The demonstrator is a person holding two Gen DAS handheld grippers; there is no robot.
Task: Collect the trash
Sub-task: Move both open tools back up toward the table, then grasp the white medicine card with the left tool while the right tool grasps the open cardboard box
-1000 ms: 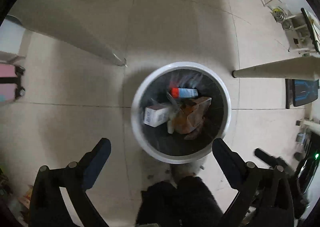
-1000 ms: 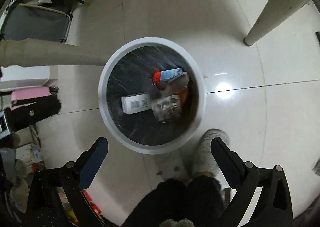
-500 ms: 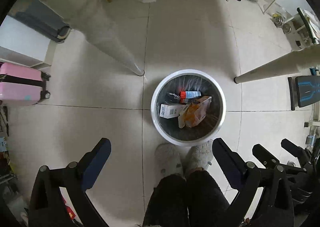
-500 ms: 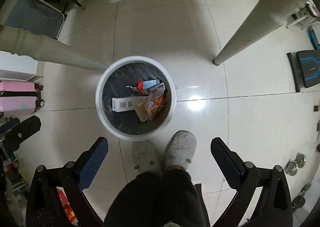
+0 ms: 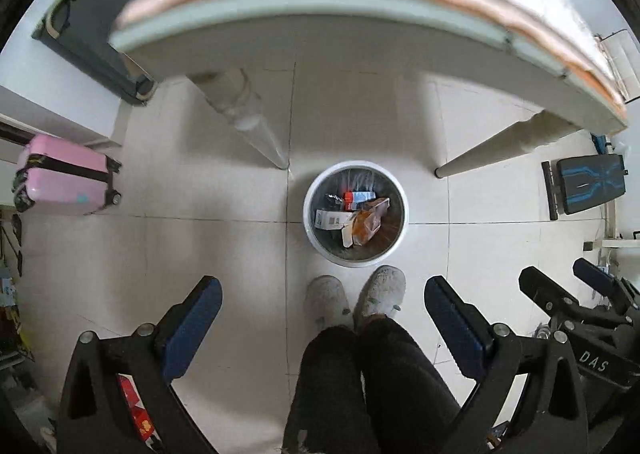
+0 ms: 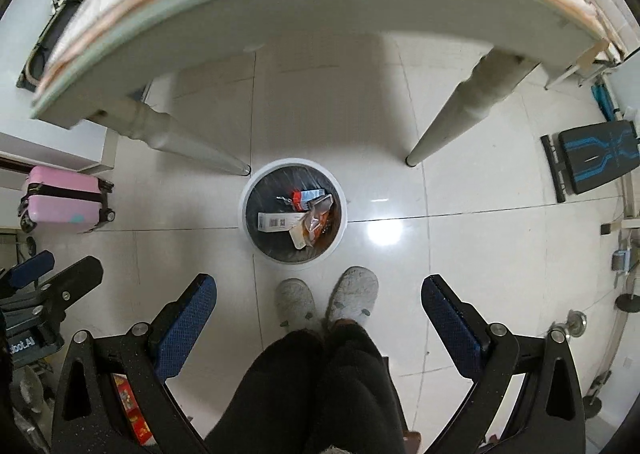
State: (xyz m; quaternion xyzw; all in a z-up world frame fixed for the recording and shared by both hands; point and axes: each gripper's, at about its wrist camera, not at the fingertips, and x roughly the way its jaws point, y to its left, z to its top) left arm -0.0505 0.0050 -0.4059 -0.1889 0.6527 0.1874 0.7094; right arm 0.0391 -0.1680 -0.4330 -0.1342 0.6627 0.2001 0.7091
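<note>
both tongs, the left gripper (image 5: 320,318) and right gripper (image 6: 318,314), are spread wide and empty, and they've pulled up high in the last second, table edge now in view. far below and ahead of them sits the round white bin with the black liner (image 5: 355,260), (image 6: 292,258). white carton (image 6: 278,221), orange snack bag (image 5: 365,223) and red-capped tube (image 5: 358,197) lie inside, so this drop looks done.

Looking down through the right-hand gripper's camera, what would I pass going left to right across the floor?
Pink suitcase → white trash bin holding a barcoded box and an orange wrapper → black-and-blue bench.
</note>
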